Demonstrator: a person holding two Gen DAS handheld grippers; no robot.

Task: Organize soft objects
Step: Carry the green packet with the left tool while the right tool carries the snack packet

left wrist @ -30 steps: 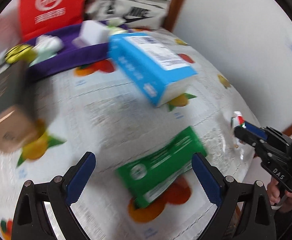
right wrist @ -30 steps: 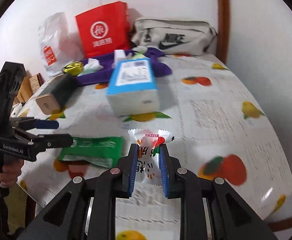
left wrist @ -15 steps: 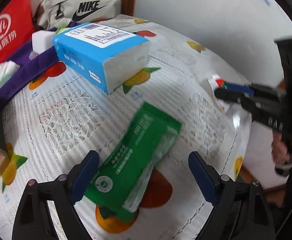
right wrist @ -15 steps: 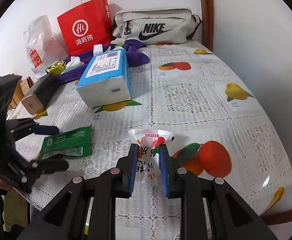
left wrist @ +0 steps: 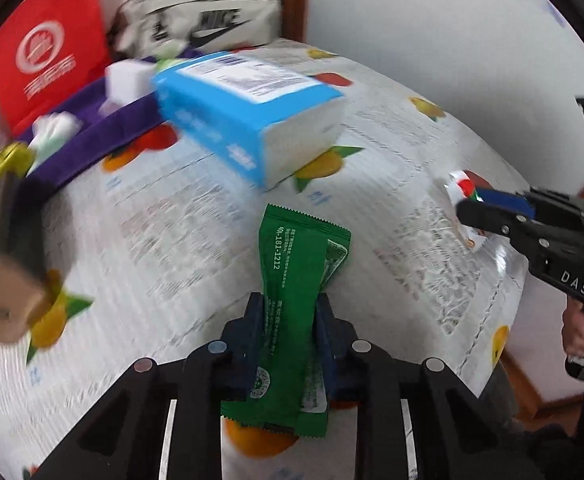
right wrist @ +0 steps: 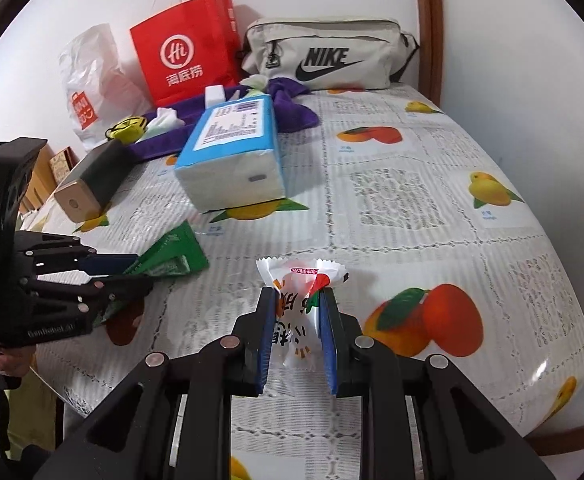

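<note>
A green snack packet (left wrist: 292, 256) lies on the fruit-print tablecloth (left wrist: 172, 220). My left gripper (left wrist: 290, 300) is closing its jaws on the packet's near half, and both blue pads press its sides. From the right wrist view the left gripper (right wrist: 128, 268) sits at the left with the green packet (right wrist: 176, 248) sticking out of it. My right gripper (right wrist: 296, 300) is shut on a white snack packet (right wrist: 297, 280) with red print, held just above the cloth. A blue tissue pack (right wrist: 232, 148) lies further back in the middle.
At the back stand a red paper bag (right wrist: 188, 48), a beige Nike bag (right wrist: 323, 56) and a white plastic bag (right wrist: 88, 84). A purple cloth (right wrist: 288, 108) holds tissues. A dark box with a tan end (right wrist: 88, 184) lies at the left. The table edge (right wrist: 563, 420) curves at right.
My left gripper went from wide open around the green packet to shut on it, and rolled so the packet now points away. The right gripper kept still with its white packet.
</note>
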